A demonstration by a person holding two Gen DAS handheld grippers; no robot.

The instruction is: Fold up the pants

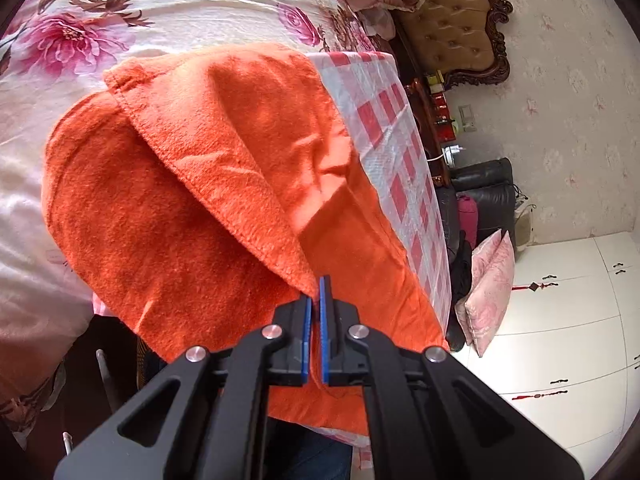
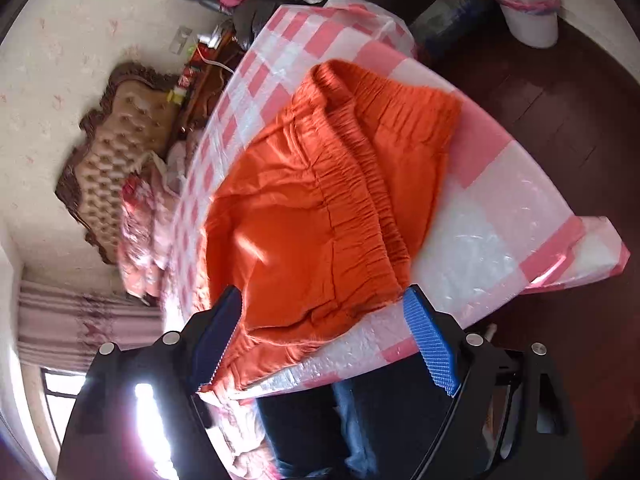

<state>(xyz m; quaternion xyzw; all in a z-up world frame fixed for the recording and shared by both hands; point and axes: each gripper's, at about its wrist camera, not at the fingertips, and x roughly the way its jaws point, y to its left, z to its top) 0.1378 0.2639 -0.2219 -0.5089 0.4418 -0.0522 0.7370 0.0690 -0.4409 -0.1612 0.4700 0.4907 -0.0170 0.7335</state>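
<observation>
Checked pink-and-white plastic cover point(image 2: 500, 208) over the work surface. Floral bedspread point(image 1: 140, 12) with big pink blooms beside it. Tufted tan headboard point(image 1: 460, 20) with dark carved frame against pale patterned wallpaper point(image 1: 568, 100). Black leather seat point(image 1: 484, 184) near the wall, two pink cushions point(image 1: 490, 284) leaning just beside it. White cabinet doors point(image 1: 560, 328) with small dark handles. White waste bin point(image 2: 528, 12) with pink liner on dark wood floor point(image 2: 560, 120). Striped pink curtain point(image 2: 60, 320) by a bright window.

One orange pants point(image 2: 320, 208), one checkered table point(image 2: 500, 216), perhaps two pillows point(image 1: 490, 292).
</observation>
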